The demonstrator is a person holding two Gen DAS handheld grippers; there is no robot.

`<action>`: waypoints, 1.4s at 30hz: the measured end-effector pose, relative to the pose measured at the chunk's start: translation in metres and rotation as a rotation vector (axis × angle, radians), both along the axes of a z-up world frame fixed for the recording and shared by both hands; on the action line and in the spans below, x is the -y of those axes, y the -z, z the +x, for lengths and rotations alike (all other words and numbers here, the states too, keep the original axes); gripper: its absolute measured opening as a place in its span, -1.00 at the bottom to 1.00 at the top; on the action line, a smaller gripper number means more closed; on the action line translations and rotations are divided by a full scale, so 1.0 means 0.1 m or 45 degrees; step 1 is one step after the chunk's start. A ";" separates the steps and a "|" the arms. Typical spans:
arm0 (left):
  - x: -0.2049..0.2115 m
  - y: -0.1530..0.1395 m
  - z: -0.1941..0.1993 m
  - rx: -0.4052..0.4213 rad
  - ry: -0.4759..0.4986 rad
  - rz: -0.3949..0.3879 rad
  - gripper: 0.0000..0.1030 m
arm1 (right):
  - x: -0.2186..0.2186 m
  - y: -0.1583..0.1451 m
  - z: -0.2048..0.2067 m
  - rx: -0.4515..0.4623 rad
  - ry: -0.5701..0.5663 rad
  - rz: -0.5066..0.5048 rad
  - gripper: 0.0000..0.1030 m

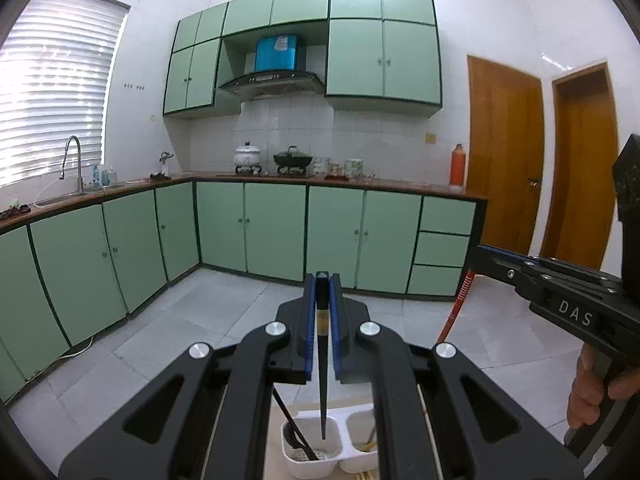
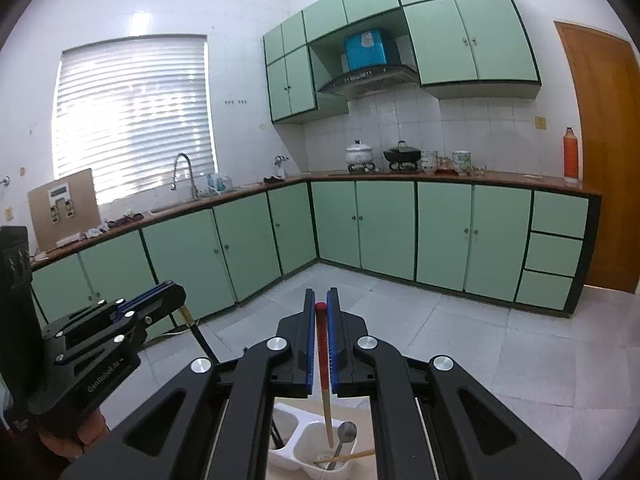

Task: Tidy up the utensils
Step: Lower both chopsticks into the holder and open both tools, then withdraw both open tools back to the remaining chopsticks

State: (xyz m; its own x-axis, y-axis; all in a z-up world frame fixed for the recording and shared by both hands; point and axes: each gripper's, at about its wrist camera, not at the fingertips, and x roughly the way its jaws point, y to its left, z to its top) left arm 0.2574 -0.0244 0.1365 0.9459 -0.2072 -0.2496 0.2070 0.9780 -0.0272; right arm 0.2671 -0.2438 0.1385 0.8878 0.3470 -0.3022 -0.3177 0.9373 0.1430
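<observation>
My left gripper [image 1: 322, 280] is shut on a black chopstick [image 1: 322, 380] that hangs tip down over the left compartment of a white two-part utensil holder [image 1: 320, 464]. A black utensil leans in that compartment. My right gripper [image 2: 320, 300] is shut on a red-topped wooden chopstick [image 2: 326, 400], tip down in the holder's right compartment [image 2: 316, 468], beside a metal spoon [image 2: 346, 434] and another wooden chopstick [image 2: 352, 456]. Each gripper shows in the other's view: the right gripper [image 1: 480, 250], the left gripper [image 2: 176, 286].
The holder stands on a beige surface right below both grippers. Beyond is a tiled floor [image 1: 192, 320], green base cabinets [image 1: 276, 228] with a counter, sink and pots, and wooden doors [image 1: 504, 152] at the right.
</observation>
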 end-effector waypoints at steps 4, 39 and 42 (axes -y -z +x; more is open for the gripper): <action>0.01 0.27 0.19 -0.047 -0.026 0.013 -0.89 | -0.06 0.27 0.14 -0.038 0.004 -0.011 -0.89; -0.31 1.02 -0.89 -0.098 -0.105 -0.056 0.49 | -0.06 1.18 -1.05 -0.036 0.123 -0.116 0.79; -0.32 1.17 -1.10 -0.122 -0.111 -0.047 0.54 | -0.03 1.36 -1.27 -0.060 0.137 -0.099 0.85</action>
